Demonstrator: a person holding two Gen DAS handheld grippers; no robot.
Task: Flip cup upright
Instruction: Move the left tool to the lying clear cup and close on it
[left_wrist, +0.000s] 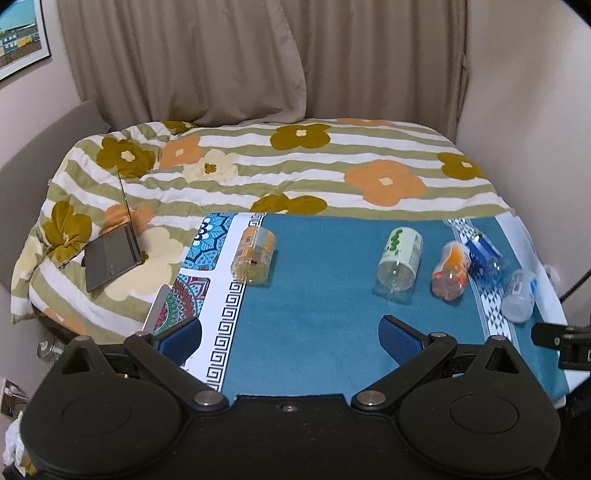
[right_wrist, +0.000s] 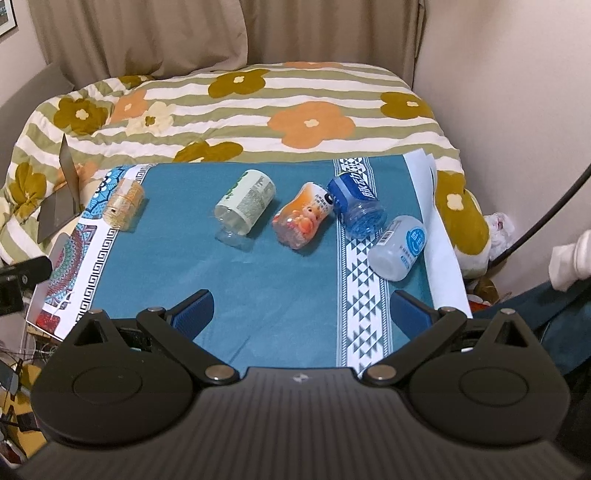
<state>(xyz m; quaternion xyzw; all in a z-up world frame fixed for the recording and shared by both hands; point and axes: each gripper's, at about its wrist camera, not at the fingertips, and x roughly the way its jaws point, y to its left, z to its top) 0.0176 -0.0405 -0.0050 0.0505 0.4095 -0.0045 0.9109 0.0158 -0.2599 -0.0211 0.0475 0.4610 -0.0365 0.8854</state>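
Note:
Several clear plastic cups lie on their sides on a teal cloth (left_wrist: 314, 295) (right_wrist: 277, 288). From left: a yellow-orange one (left_wrist: 254, 255) (right_wrist: 123, 204), a green-white one (left_wrist: 399, 258) (right_wrist: 245, 206), an orange one (left_wrist: 451, 275) (right_wrist: 302, 218), a blue one (left_wrist: 485, 260) (right_wrist: 356, 203) and a frosted white one (left_wrist: 520, 295) (right_wrist: 399, 247). My left gripper (left_wrist: 290, 341) is open and empty, near the cloth's front edge, well short of the cups. My right gripper (right_wrist: 301, 312) is open and empty, in front of the orange cup.
A flowered striped quilt (left_wrist: 295, 166) (right_wrist: 240, 103) covers the bed behind the cloth. An open laptop (left_wrist: 112, 254) (right_wrist: 61, 199) rests on the quilt at the left. Curtains and walls stand behind. Clutter lies at the right (right_wrist: 498, 229).

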